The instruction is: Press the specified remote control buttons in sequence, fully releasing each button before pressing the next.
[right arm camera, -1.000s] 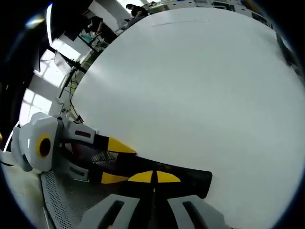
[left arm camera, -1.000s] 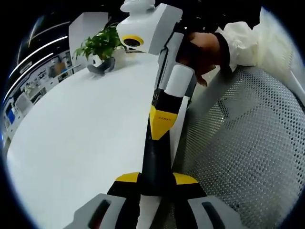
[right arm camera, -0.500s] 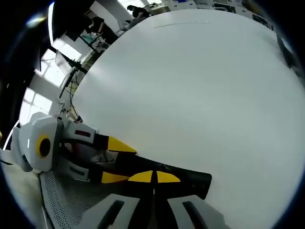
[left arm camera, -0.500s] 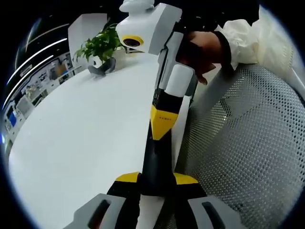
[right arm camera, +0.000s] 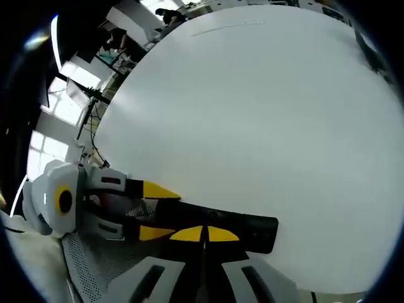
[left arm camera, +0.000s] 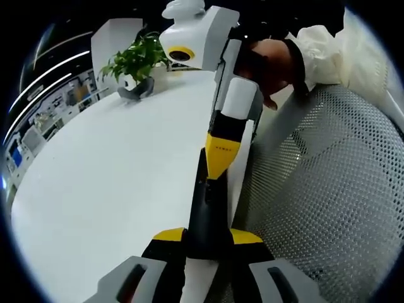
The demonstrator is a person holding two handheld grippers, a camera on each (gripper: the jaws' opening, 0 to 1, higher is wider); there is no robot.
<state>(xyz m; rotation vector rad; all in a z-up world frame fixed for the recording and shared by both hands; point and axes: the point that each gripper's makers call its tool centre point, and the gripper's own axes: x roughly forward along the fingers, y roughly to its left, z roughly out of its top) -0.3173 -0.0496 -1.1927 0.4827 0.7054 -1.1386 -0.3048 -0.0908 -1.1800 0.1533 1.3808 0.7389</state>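
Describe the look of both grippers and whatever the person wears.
The right gripper seen in the left gripper view has a white body, a yellow ring round its lens, black arms and yellow-tipped fingers. The left gripper matches: white housing, yellow ring, yellow fingertips on black, grey-white mounts with red marks. The person's sleeve is white with a dark cuff.

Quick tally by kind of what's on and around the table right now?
Remote control: 1, black, clamped by the left gripper, right gripper tips on it
Potted plant: 1
White table: 1
Mesh chair: 1
Grippers: 2
Total: 6
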